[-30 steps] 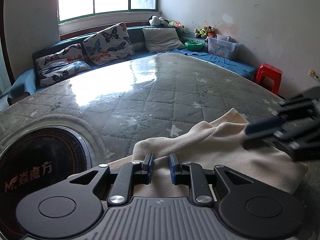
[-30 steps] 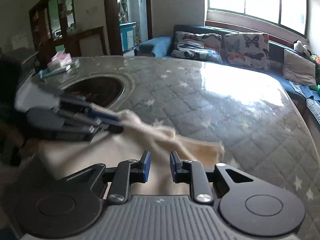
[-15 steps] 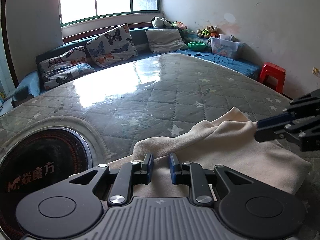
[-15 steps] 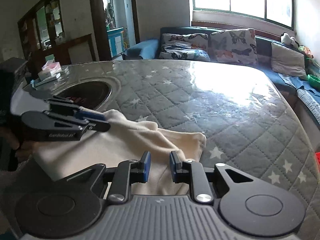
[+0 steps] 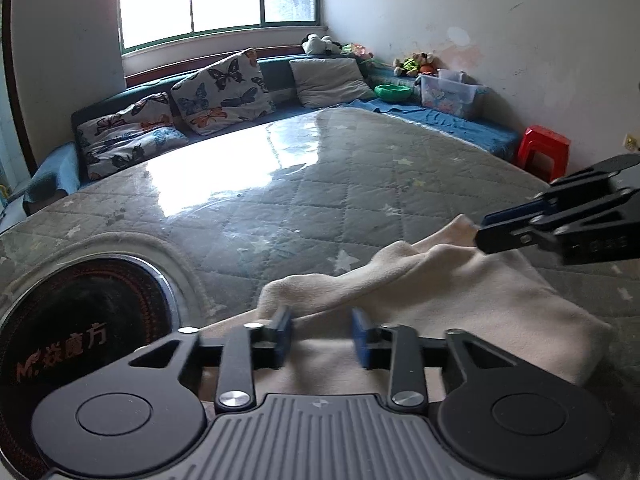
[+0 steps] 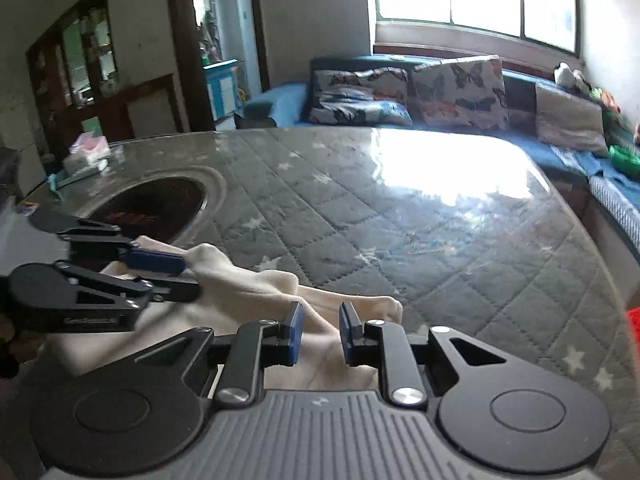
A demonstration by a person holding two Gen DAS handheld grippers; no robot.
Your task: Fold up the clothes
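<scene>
Quilted grey worktop (image 5: 280, 184) with a round black inset (image 5: 80, 320) carries a soft cream cloth (image 5: 460, 296), left gripper (image 5: 320, 334) jaws opening around its fold, right gripper (image 6: 319, 334) jaws clenched on it.

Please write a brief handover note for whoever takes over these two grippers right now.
Left gripper: jaws opening, the cream garment's folded edge between them, pads no longer pressing on it.
Right gripper: shut on the garment's far edge.
The garment lies partly folded at the near edge of the quilted table cover, beside the round cooktop.
Done: one fold laid over.
Left: release the right side, smooth, finish folding.
</scene>
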